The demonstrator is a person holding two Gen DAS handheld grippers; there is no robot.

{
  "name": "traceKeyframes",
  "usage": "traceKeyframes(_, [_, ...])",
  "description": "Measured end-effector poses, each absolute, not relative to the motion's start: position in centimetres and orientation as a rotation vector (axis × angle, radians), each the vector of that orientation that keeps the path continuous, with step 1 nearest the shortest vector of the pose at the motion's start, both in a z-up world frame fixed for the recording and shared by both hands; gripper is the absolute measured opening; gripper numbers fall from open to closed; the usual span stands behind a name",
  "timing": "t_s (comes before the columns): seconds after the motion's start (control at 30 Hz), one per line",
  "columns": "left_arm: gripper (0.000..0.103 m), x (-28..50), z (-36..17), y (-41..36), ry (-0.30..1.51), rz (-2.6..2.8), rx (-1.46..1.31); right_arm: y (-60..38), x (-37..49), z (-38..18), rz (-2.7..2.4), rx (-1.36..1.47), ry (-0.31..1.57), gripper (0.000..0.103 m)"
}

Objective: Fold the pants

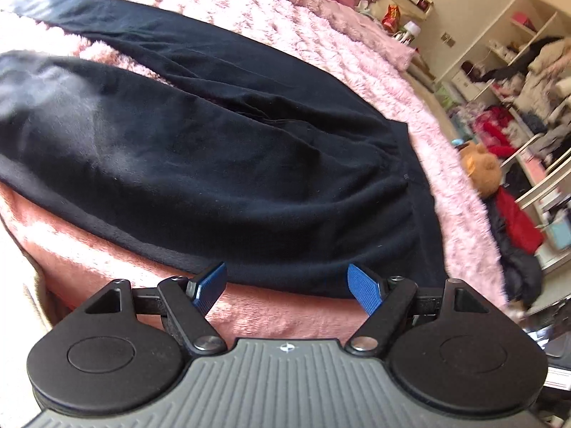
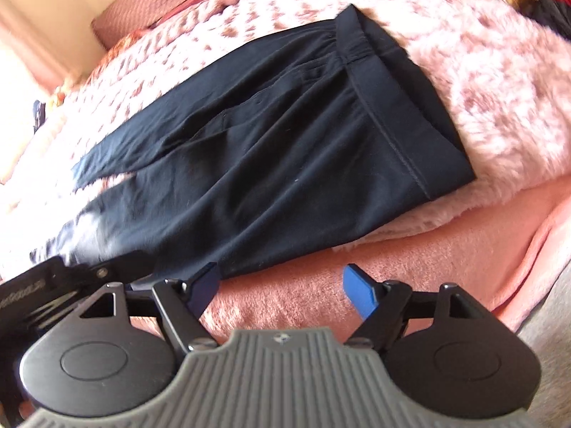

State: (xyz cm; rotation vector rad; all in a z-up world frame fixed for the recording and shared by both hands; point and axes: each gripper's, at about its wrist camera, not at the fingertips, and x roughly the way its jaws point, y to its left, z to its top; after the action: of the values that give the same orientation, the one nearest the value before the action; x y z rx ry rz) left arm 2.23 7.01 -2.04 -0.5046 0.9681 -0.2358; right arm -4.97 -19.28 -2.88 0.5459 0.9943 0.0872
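Both the left gripper [image 1: 287, 287] and right gripper [image 2: 280, 287] hover spread wide, holding nothing, near the black pants [image 1: 221, 164]' edge; a shallow pinch risks snagging the fluffy pink blanket [image 2: 499, 107] too.

The left gripper [image 1: 287, 287] and right gripper [image 2: 280, 287] share one construction. Each has a grey ribbed centre plate bearing a small round cross mark, flanked by two black discs with a raised inner circle. Black link arms pivot on silver round-head screws and carry triangular cut-outs. The fingers [image 1: 365, 289] are black with blue textured pads; the same blue shows in the right wrist view [image 2: 358, 294].
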Motion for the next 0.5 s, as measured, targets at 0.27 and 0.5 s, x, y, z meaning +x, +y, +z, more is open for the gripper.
traceKeyframes(0.27, [0.087, 3.1, -6.4, 13.8, 1.043, -0.179, -0.942, -27.2, -6.1, -6.8, 0.007, 1.042, 0.882, 0.037])
traceKeyframes(0.5, [0.086, 3.9, -8.4, 15.4, 1.042, -0.091, -1.035, -29.1, -5.6, -7.9, 0.003, 1.174, 0.793, 0.026])
